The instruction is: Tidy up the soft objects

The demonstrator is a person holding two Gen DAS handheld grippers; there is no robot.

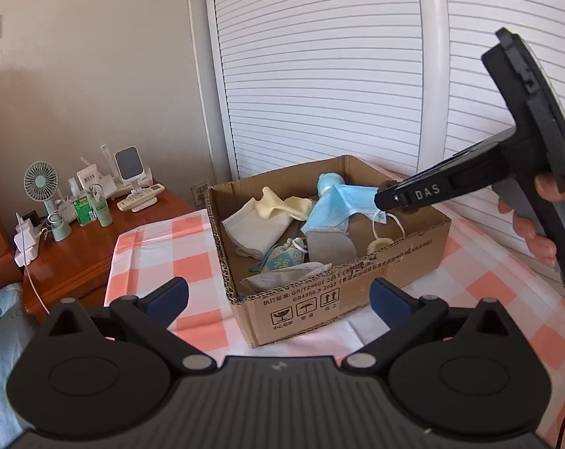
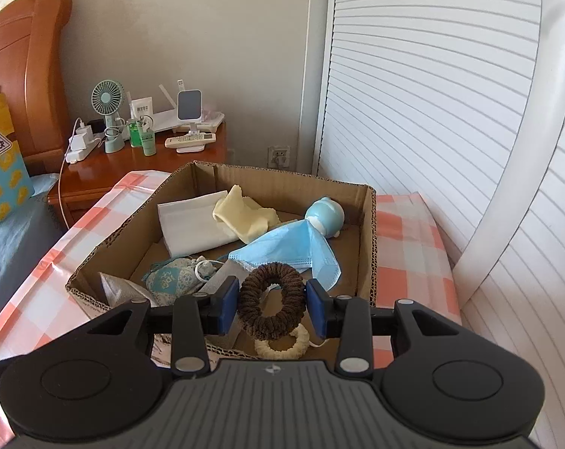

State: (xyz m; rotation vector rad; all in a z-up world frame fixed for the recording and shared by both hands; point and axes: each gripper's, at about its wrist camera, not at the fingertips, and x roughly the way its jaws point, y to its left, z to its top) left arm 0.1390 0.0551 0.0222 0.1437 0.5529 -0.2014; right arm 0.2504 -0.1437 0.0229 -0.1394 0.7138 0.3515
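A cardboard box stands on the checked cloth and holds soft things: a blue face mask, white folded cloth, a cream cloth, a light blue plush, a patterned sachet and a cream scrunchie. My right gripper is shut on a brown scrunchie above the box's near side; it also shows in the left wrist view over the box. My left gripper is open and empty before the box.
A wooden nightstand at the left carries a small fan, bottles, a phone stand and remotes. White louvred doors stand behind the box. A bed with blue sheet lies at the left.
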